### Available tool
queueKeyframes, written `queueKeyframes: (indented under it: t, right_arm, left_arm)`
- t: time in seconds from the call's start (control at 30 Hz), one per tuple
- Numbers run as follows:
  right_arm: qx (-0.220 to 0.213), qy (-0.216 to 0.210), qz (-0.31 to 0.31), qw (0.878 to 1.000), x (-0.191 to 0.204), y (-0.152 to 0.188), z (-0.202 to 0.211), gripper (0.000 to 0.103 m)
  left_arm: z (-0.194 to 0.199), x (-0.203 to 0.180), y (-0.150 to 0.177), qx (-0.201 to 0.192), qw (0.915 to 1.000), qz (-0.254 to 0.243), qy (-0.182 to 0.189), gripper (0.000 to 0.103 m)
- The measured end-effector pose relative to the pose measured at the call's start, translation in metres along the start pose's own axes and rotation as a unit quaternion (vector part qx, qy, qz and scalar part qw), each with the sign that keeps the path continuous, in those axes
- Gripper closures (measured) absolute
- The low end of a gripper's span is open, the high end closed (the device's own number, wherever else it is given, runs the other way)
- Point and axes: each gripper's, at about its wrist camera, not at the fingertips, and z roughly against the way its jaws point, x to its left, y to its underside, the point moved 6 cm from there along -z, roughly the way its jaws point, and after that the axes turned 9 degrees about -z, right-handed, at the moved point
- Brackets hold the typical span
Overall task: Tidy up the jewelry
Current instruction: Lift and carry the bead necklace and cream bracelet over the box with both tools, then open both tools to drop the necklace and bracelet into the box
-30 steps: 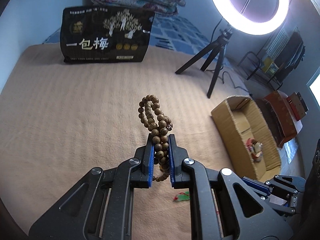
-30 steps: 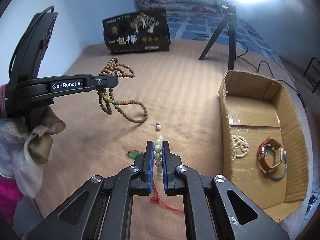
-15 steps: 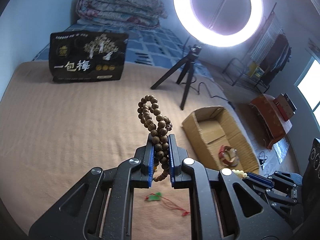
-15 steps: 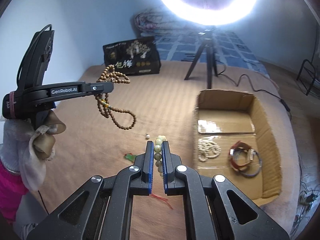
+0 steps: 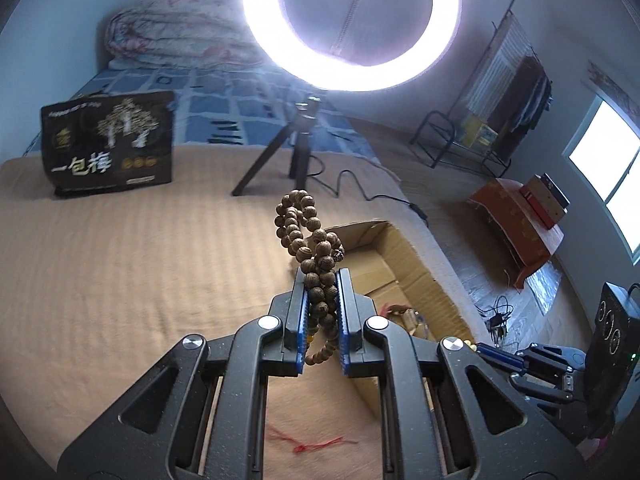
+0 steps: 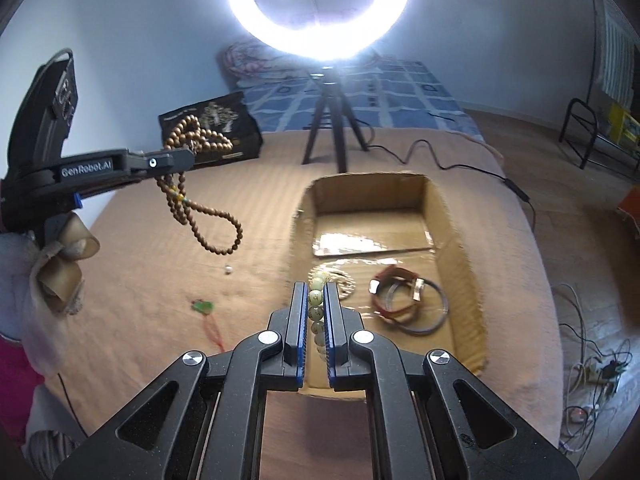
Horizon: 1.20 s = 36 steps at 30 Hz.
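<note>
My left gripper (image 5: pixel 322 276) is shut on a long string of brown wooden beads (image 5: pixel 306 236), lifted clear of the bed; its loops (image 6: pixel 200 216) dangle below the left gripper (image 6: pixel 188 158) in the right wrist view. My right gripper (image 6: pixel 315 290) is shut on a pale green bead bracelet (image 6: pixel 316 300), above the near end of the open cardboard box (image 6: pixel 452 216). Inside the box lie a pearl strand (image 6: pixel 346 284), a brown leather watch (image 6: pixel 394 294) and a metal bangle (image 6: pixel 434 314). A green pendant on a red cord (image 6: pixel 202 306) and a small pearl (image 6: pixel 228 269) lie on the tan bedcover.
A ring light on a black tripod (image 6: pixel 332 136) stands behind the box, with its cable (image 6: pixel 476 168) trailing right. A black printed bag (image 5: pixel 108 148) stands at the back of the bed, a folded quilt (image 5: pixel 180 32) behind it. The bed edge drops to the floor on the right.
Both grippers have risen and moved right towards the box with their beads. The right gripper, earlier over the bedcover beside the box, is now above its near end.
</note>
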Motion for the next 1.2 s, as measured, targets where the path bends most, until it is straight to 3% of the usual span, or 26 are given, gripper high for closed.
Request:
queueKeyframes:
  t: [0.57,1.2]
  right_arm:
    - [0.013,0.016,-0.019,1.000,-0.039,0.007,-0.009,0.097]
    - [0.035,0.024,-0.028,0.999,-0.053,0.014,-0.032,0.097]
  left_arm:
    - [-0.058,-0.058,-0.017,0.014,0.9991,-0.036,0.019,0.093]
    - [-0.104,-0.069,-0.005,0.050,0.9969,-0.061,0.005,0.093]
